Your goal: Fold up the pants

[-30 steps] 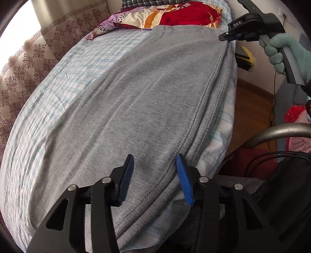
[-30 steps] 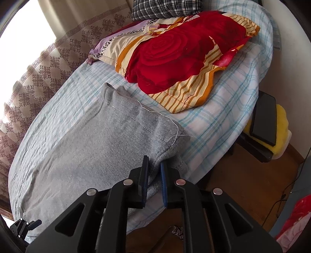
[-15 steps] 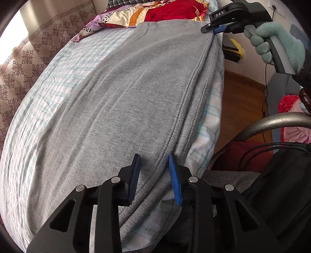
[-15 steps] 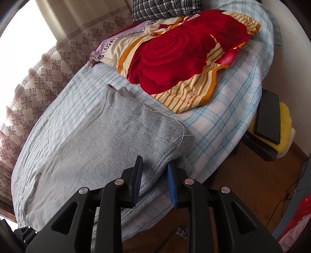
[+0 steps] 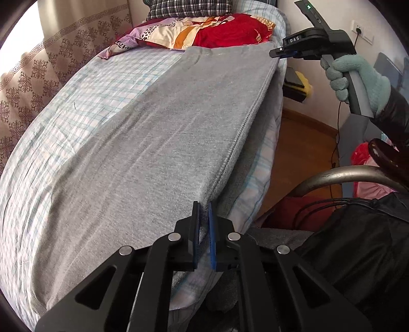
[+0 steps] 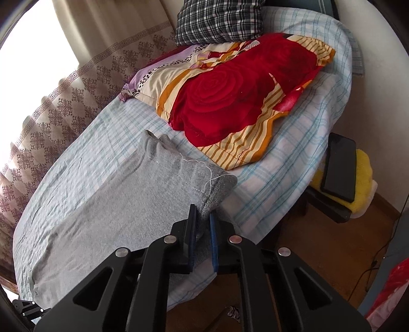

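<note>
Grey pants (image 5: pixel 158 143) lie lengthwise on the checked bed sheet (image 5: pixel 84 97), near the bed's right edge. My left gripper (image 5: pixel 203 227) is shut on the pants' near side seam and lifts that edge slightly. My right gripper (image 6: pixel 203 229) is shut on the far hem corner of the pants (image 6: pixel 143 194), where a loose white thread hangs. The right gripper also shows in the left wrist view (image 5: pixel 278 52), held by a gloved hand at the far corner.
A red and striped quilt (image 6: pixel 242 102) and a plaid pillow (image 6: pixel 219 20) lie at the head of the bed. A patterned curtain (image 6: pixel 64 102) runs along the left. A stool with a black device and yellow cloth (image 6: pixel 340 173) stands beside the bed, over wooden floor.
Both grippers closed on the pants' right edge, having stood open half a second ago. The held edge has risen slightly off the bed.
</note>
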A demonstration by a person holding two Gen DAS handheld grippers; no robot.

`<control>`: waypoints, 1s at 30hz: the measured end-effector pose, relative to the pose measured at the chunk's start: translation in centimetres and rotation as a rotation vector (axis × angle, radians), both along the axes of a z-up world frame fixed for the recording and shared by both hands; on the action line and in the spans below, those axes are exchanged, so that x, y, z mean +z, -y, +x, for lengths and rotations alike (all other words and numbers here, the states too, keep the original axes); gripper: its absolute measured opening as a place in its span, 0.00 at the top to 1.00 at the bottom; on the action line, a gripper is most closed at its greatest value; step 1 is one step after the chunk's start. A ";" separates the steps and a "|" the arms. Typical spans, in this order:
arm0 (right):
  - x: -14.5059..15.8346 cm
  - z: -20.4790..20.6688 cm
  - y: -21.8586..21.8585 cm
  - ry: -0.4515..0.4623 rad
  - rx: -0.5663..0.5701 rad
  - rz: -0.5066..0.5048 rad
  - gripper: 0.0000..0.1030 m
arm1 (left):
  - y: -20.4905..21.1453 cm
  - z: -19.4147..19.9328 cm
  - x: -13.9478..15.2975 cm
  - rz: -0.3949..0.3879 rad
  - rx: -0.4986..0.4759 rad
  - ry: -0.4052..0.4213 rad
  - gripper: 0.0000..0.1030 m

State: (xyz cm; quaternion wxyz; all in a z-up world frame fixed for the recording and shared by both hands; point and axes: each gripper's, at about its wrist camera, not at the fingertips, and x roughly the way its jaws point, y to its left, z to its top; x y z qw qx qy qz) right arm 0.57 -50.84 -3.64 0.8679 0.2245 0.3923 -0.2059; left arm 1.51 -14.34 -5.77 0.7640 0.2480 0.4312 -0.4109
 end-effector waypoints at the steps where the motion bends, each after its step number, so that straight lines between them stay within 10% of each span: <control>1: -0.2 -0.1 0.1 -0.016 -0.006 -0.001 0.92 | -0.1 -0.1 0.0 -0.001 -0.007 -0.006 0.94; 8: -3.0 0.1 0.6 -0.106 -0.008 0.009 0.91 | 0.3 0.0 -2.4 0.011 -0.028 -0.089 0.86; 10: -2.6 -0.2 1.0 -0.095 -0.011 0.023 0.85 | 0.1 0.3 -2.3 -0.031 -0.030 -0.137 0.49; 12: -2.2 -1.0 2.0 -0.078 -0.067 0.038 0.54 | -0.1 0.2 -1.8 -0.051 -0.031 -0.141 0.22; 30: -5.8 -2.8 5.1 0.092 -0.118 0.512 0.53 | -0.8 6.2 0.9 -0.207 0.303 -0.097 0.21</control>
